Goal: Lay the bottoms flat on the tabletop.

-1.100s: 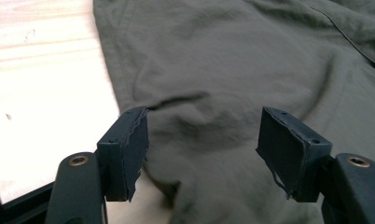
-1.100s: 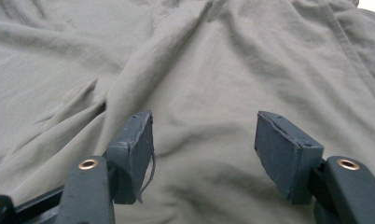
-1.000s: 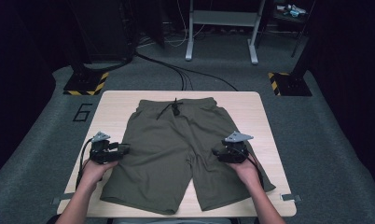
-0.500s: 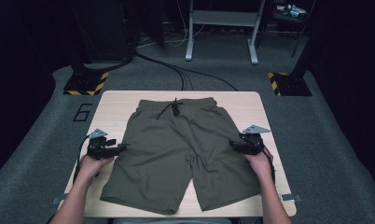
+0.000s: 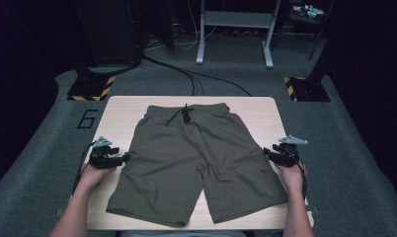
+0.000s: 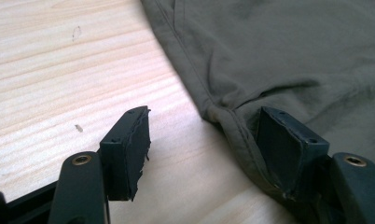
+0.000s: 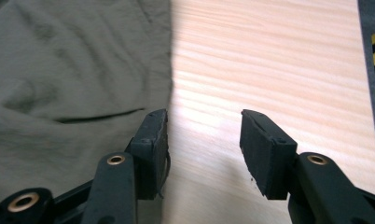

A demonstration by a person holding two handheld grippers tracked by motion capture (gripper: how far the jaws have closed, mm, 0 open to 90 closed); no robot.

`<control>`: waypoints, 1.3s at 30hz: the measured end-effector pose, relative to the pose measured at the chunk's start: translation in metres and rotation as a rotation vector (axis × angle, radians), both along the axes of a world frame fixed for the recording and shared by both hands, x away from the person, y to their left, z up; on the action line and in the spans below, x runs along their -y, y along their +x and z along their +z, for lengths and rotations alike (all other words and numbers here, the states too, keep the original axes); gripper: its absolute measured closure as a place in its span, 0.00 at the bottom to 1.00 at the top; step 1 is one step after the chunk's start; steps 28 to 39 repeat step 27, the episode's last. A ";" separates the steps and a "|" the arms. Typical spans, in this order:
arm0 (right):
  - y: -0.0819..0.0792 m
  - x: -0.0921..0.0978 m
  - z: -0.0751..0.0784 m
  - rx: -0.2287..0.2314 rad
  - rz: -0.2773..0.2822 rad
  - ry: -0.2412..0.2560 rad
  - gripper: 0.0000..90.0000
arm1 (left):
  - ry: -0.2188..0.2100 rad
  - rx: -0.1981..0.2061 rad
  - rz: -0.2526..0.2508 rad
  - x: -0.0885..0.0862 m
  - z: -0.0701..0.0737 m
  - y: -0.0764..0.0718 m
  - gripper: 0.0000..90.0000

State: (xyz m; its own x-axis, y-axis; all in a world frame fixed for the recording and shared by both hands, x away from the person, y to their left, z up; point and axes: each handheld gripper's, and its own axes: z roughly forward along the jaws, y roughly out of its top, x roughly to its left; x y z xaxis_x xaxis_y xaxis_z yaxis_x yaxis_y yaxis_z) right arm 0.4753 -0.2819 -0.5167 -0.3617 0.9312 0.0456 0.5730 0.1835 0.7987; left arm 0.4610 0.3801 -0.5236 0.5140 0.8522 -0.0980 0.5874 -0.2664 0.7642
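From above, the olive shorts [image 5: 199,163] lie spread flat on the wooden table [image 5: 122,108], long axis running away from the person: waistband and drawstring at the far end, both leg openings toward the near edge. The left gripper [image 5: 118,159] sits just off the shorts' outer left seam, its tips aimed inward at the cloth, held by the left hand [image 5: 94,174] with the forearm stretched straight up from the near edge. The right gripper [image 5: 269,153] mirrors it at the opposite seam, tips turned toward the fabric, the right hand [image 5: 291,175] behind it and the forearm likewise straight, a cable trailing back along the wrist. In the left gripper view, the left gripper [image 6: 202,135] stands wide open, holding nothing; the shorts' seamed edge [image 6: 232,121] runs diagonally between the jaws, and the right-hand jaw rests against a small raised fold of cloth while the other jaw stands over bare wood. In the right gripper view, the right gripper [image 7: 204,128] is also spread wide and empty; the shorts [image 7: 78,74] lie off to its left, their edge just at the left-hand jaw, with a pocket slit ahead of it, and bare table shows between the jaws.
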 end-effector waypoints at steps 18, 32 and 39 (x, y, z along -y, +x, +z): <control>0.000 0.001 -0.009 -0.044 -0.006 -0.058 0.39 | 0.037 0.022 0.002 -0.003 -0.004 -0.002 0.37; 0.000 0.001 -0.009 -0.045 0.006 -0.057 0.36 | 0.042 0.033 0.004 -0.002 -0.005 -0.002 0.37; 0.000 0.001 -0.009 -0.045 0.006 -0.057 0.36 | 0.042 0.033 0.004 -0.002 -0.005 -0.002 0.37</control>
